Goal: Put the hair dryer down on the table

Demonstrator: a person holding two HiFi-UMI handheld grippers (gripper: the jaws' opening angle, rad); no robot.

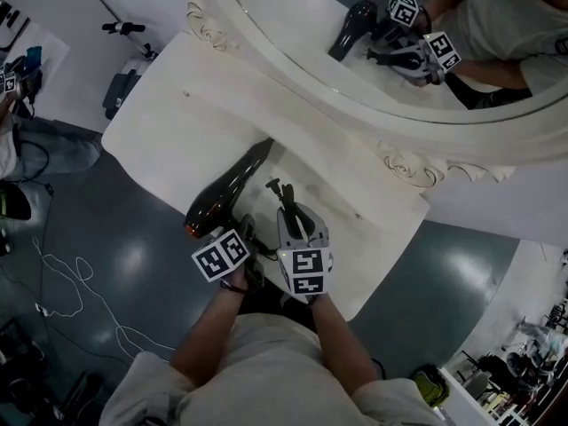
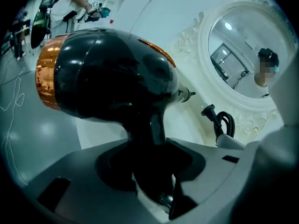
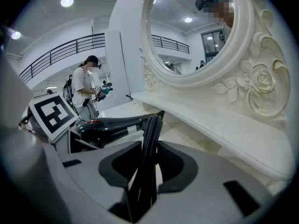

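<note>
Hair dryer (image 1: 222,198) at table (image 1: 169,122) edge, handle clamped in left tool (image 1: 250,236).

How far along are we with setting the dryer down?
Done: the hair dryer is over the table, contact unclear. In hand: left gripper holds its handle, right gripper clamps the bundled cord. Left: settle it and release.

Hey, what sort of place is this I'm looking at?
Probably a large indoor hall set up for recording, not a home: a white table and ornate mirror stand on open grey floor, a railed gallery runs above, another person stands nearby.
</note>
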